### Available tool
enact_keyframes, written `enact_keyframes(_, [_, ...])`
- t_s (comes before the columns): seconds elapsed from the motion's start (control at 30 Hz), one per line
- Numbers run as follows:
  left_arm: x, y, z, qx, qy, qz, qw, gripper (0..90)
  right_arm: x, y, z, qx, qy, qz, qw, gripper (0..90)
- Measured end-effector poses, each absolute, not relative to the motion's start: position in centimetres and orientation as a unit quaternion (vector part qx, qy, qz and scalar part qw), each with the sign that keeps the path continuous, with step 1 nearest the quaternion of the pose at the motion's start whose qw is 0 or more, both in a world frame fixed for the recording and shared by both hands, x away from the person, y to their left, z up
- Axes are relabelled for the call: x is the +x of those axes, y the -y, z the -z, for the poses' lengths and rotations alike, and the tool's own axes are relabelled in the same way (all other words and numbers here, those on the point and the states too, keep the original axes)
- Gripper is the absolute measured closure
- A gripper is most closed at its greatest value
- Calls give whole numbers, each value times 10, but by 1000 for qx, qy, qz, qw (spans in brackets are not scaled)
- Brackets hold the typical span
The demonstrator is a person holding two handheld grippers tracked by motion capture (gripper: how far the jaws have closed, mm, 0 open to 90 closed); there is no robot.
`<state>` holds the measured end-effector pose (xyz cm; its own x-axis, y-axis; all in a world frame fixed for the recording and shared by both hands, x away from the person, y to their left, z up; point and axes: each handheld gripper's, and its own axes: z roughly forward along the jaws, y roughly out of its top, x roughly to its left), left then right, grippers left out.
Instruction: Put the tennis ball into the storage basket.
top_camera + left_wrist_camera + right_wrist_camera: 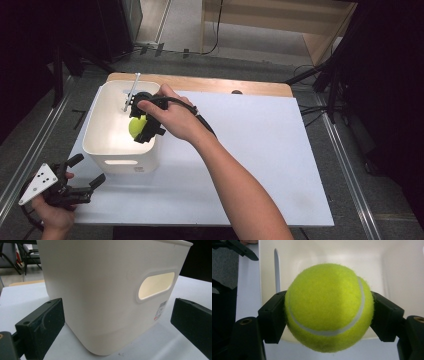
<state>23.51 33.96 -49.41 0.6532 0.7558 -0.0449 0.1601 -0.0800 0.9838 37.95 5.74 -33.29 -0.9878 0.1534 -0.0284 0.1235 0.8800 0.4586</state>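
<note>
A: In the high view, the right gripper point(142, 125) is holding a tennis ball point(136, 126) over the white plastic bin point(102, 150), left of centre.

B: The left gripper point(82, 172), lower left, is idling with jaws spread.

A: Its own view is facing the bin's point(100, 302) handle wall.

B: In the right gripper view the jaws are pinching the ball point(328, 306); it's probably above the bin floor, so next comes lowering and letting go.

We see a fuzzy yellow-green tennis ball point(329, 306) with a white curved seam, clamped on both sides, hanging over the open top of the white bin point(100, 134), not resting on its floor. We note the bin is a rounded-corner plastic tub, upright, with an oval handle cutout in its near wall.
</note>
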Motion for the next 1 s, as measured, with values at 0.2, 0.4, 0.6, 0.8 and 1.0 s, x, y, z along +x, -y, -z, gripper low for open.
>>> enact_keyframes(0.2, [235,-340,494,690,-331,-252,592,0,381,-60,342,74,-970,-228,29,233])
enact_keyframes(0.4, [235,-339,494,690,-331,-251,592,0,381,-63,353,75,-973,-218,25,233])
enact_keyframes(0.6, [235,-340,494,690,-331,-252,592,0,381,-66,361,67,-975,-211,25,232])
enact_keyframes(0.8, [235,-340,494,691,-330,-251,592,0,378,-69,366,69,-977,-198,38,208])
enact_keyframes(1.0, [235,-340,494,690,-330,-252,592,0,377,-66,365,73,-976,-204,33,89])
